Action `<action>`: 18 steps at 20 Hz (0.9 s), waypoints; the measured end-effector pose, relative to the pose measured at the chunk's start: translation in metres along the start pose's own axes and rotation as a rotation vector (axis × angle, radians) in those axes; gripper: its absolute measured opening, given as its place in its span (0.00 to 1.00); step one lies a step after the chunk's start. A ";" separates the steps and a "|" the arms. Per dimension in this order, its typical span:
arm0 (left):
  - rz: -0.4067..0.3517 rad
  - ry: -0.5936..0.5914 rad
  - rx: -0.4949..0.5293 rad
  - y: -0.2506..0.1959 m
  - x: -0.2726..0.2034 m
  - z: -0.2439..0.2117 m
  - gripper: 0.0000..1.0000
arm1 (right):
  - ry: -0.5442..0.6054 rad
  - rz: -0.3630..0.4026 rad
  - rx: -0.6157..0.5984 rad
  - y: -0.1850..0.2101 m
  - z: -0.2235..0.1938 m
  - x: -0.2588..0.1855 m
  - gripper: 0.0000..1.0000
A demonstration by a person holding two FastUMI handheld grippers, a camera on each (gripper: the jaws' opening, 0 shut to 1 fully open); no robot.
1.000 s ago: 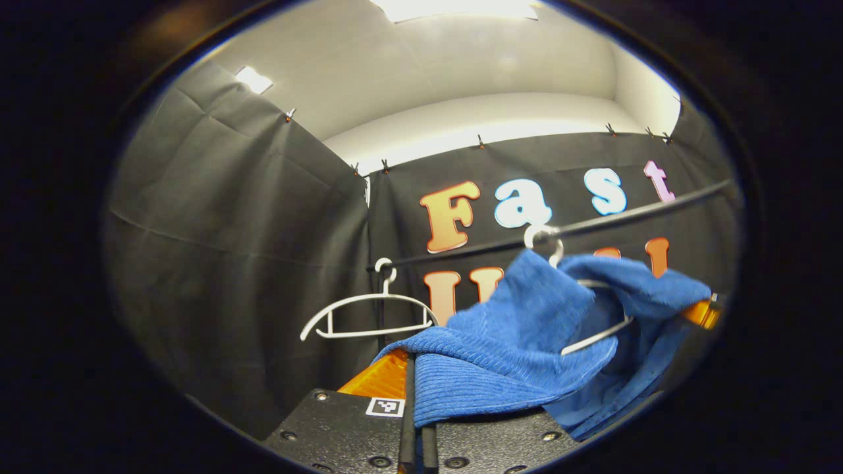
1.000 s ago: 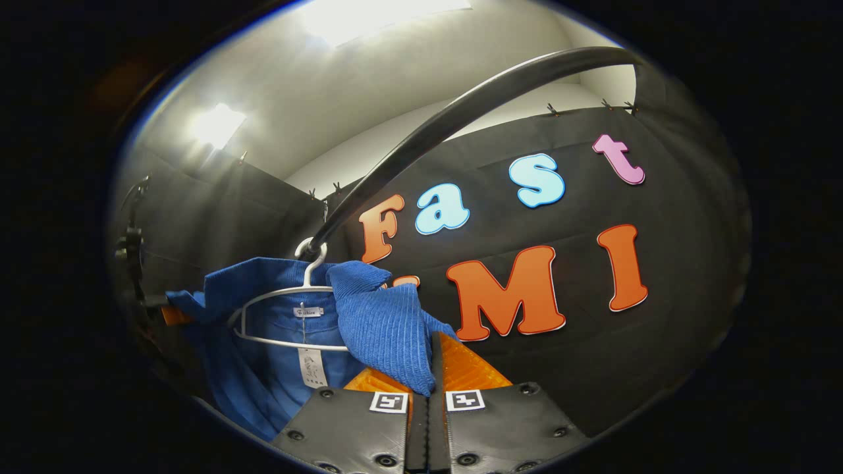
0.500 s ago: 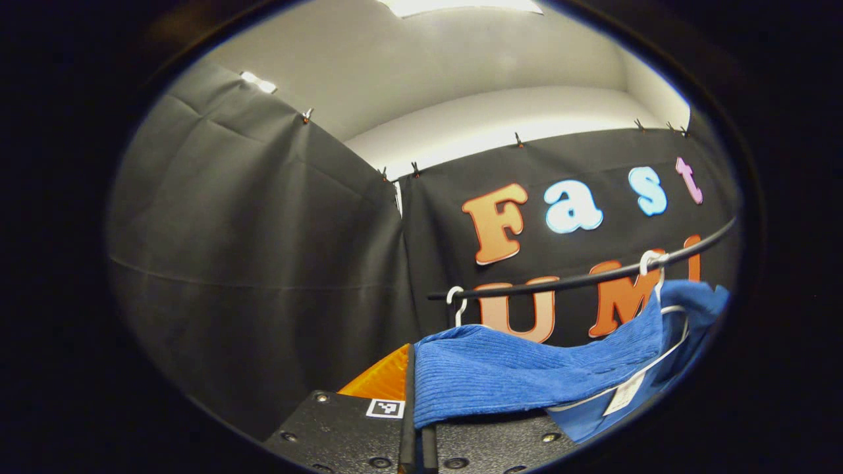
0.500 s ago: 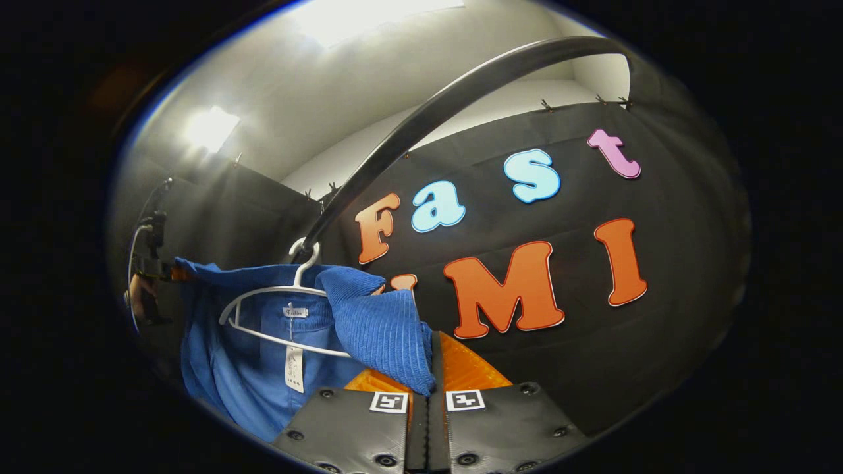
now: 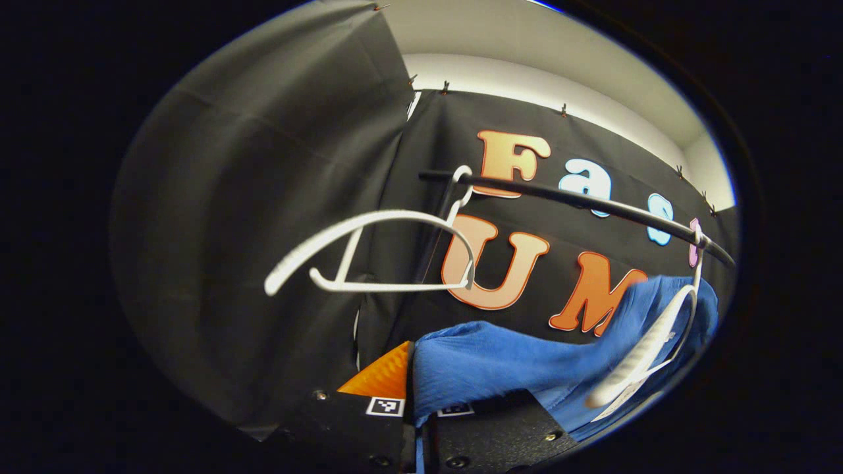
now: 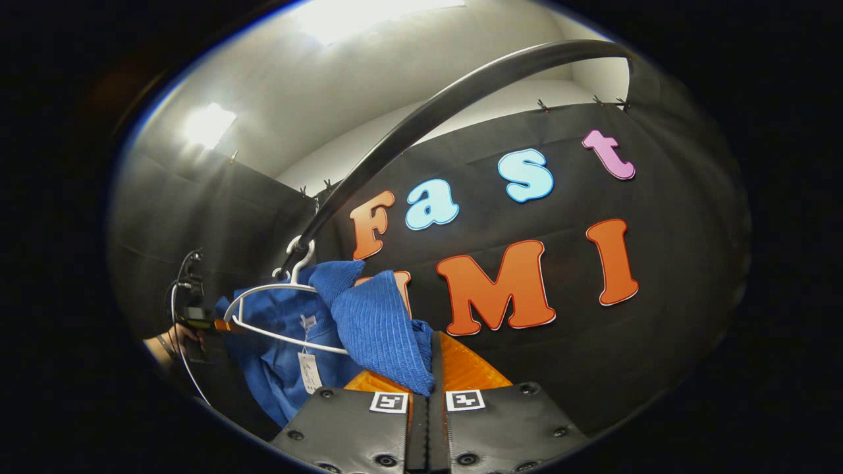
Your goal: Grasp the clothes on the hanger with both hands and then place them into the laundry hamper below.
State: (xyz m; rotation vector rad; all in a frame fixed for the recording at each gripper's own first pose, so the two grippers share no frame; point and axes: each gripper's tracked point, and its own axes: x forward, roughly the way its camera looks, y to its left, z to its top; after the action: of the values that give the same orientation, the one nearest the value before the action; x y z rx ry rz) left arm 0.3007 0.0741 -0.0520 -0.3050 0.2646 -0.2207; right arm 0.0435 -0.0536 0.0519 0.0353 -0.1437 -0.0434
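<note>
We have both grippers' fingers, left gripper and right gripper, clamped on the blue shirt; soft and light, it should slip off the hanger beyond them.

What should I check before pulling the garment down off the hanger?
1. Left gripper shut on garment: ok.
2. Right gripper shut on garment: ok.
3. Garment clear of hanger: not ok, the hanger is inside the fabric.
4. Hanger hooked on rail: ok.
5. Empty hanger clear of garment: ok, it hangs apart.
6. Hamper below: cannot tell.
</note>
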 end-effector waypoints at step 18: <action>-0.172 0.062 0.266 -0.098 -0.093 -0.163 0.06 | 0.052 -0.423 -0.142 -0.148 -0.016 0.044 0.08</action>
State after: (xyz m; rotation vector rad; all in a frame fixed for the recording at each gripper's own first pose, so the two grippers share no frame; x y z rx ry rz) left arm 0.1489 -0.0367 -0.1493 -0.0569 0.2672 -0.4319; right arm 0.0836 -0.2029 0.0367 -0.0755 -0.0787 -0.4741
